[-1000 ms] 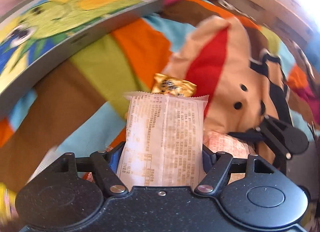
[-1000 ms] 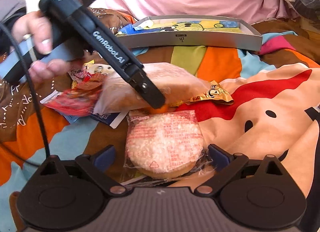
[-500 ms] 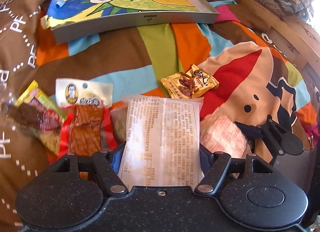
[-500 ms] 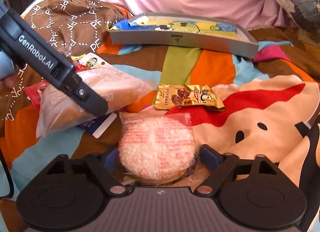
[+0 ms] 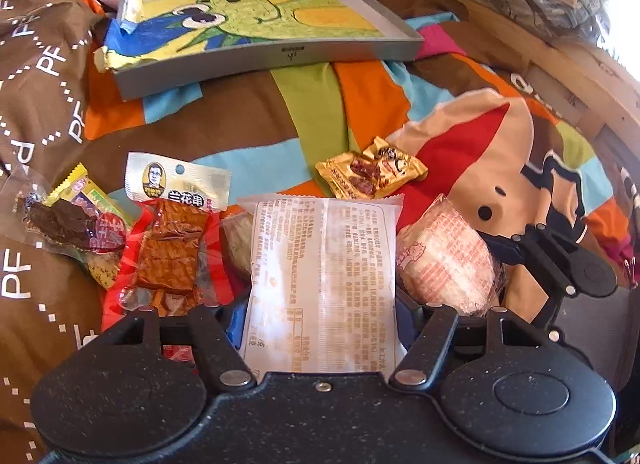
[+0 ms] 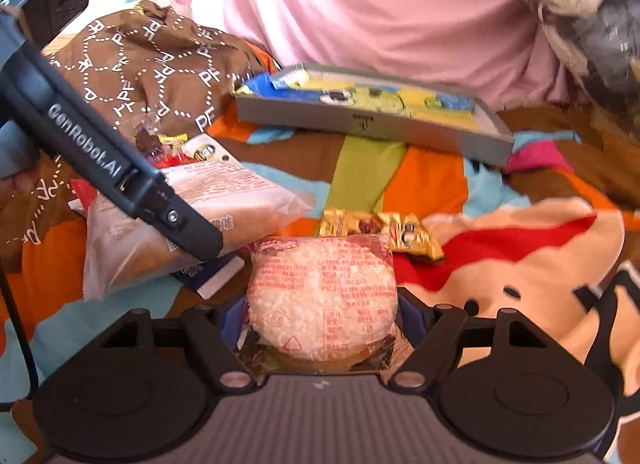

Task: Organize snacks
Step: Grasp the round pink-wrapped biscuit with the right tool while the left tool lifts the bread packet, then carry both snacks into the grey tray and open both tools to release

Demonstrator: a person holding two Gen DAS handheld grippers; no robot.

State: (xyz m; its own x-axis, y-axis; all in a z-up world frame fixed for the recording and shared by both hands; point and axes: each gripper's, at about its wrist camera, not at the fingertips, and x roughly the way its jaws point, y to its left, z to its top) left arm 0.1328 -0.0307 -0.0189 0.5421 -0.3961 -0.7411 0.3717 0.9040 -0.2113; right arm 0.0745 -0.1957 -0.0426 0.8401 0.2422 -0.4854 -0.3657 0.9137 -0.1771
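My left gripper [image 5: 320, 316] is shut on a pale wrapped bread packet [image 5: 324, 284], which sticks out forward and hides the fingertips. In the right wrist view the same left gripper [image 6: 192, 236] reaches in from the left, clamping the bread packet [image 6: 224, 204] above the blanket. My right gripper [image 6: 320, 316] is shut on a round rice cake packet [image 6: 322, 288]; the rice cake packet [image 5: 444, 260] also shows beside the bread. A grey tray [image 5: 280, 56] with a cartoon lining lies at the far side, empty. A gold snack packet [image 5: 370, 174] rests between me and it.
A red tofu packet [image 5: 172, 248] and a dark jerky packet [image 5: 60, 224] lie on the patchwork blanket [image 5: 240, 120] to the left. Pink bedding [image 6: 380, 12] rises behind the tray. A wooden bed frame [image 5: 560, 64] runs along the right.
The left gripper has pulled back and to the left with the bread packet, away from the tray. The right gripper keeps the rice cake and its view has tilted upward a little.
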